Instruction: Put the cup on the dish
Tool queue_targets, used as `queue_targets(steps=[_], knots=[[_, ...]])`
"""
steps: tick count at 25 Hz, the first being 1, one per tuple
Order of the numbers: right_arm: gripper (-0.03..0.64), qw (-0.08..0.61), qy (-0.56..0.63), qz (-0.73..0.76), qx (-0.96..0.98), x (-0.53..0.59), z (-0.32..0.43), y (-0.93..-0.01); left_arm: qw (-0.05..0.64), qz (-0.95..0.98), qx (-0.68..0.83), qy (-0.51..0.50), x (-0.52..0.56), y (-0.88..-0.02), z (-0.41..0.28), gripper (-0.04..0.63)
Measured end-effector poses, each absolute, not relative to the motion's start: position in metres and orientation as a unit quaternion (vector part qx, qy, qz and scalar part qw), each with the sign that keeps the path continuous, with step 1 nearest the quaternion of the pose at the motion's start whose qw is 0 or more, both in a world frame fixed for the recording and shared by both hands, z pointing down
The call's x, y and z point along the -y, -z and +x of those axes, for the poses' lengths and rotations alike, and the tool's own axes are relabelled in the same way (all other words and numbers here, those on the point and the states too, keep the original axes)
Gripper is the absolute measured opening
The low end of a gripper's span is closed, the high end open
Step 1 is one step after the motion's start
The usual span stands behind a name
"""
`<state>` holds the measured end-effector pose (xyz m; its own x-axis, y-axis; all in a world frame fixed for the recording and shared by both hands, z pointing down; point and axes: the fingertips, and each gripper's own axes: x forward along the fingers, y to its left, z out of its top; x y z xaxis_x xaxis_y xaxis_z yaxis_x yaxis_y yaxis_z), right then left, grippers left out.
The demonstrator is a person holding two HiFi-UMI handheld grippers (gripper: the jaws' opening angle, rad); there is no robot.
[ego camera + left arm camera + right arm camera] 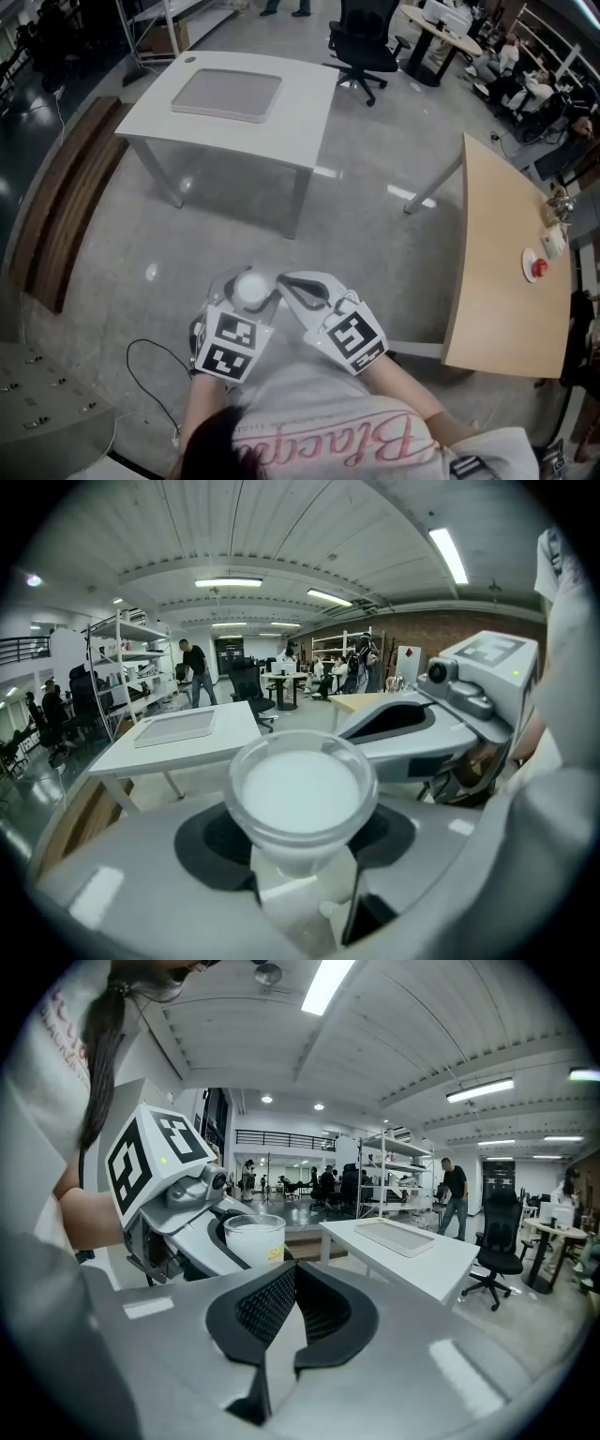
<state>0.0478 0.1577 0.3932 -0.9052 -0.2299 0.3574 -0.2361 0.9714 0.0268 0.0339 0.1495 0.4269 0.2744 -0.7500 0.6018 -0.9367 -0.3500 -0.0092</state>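
My left gripper [247, 292] is shut on a white cup [251, 287], which stands upright between its jaws, close in front of the person's chest. The cup's round rim [302, 794] fills the middle of the left gripper view. Just to its right, my right gripper [298, 292] has its black pads [267, 1305] closed together with nothing between them, and the cup [255, 1238] shows beside it. A flat grey tray-like dish [227, 94] lies on a white table [291, 141] far ahead across the floor, also visible as the dish [176, 727] in the left gripper view.
A wooden table [502, 281] stands to the right, carrying a small white plate with a red object [535, 267]. A black office chair [366, 52] is behind the white table. A wooden bench [66, 206] runs along the left. A cable [155, 370] lies on the floor nearby.
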Motion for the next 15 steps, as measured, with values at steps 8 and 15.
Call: queue_targets(steps=[8, 15], knots=[[0.002, 0.179, -0.007, 0.133, 0.975, -0.154, 0.053, -0.392, 0.181, 0.780, 0.541, -0.257, -0.154, -0.430, 0.036, 0.252], [0.002, 0.185, -0.010, 0.132, 0.974, -0.153, 0.062, -0.401, 0.193, 0.774, 0.547, -0.254, -0.158, -0.440, 0.040, 0.252]])
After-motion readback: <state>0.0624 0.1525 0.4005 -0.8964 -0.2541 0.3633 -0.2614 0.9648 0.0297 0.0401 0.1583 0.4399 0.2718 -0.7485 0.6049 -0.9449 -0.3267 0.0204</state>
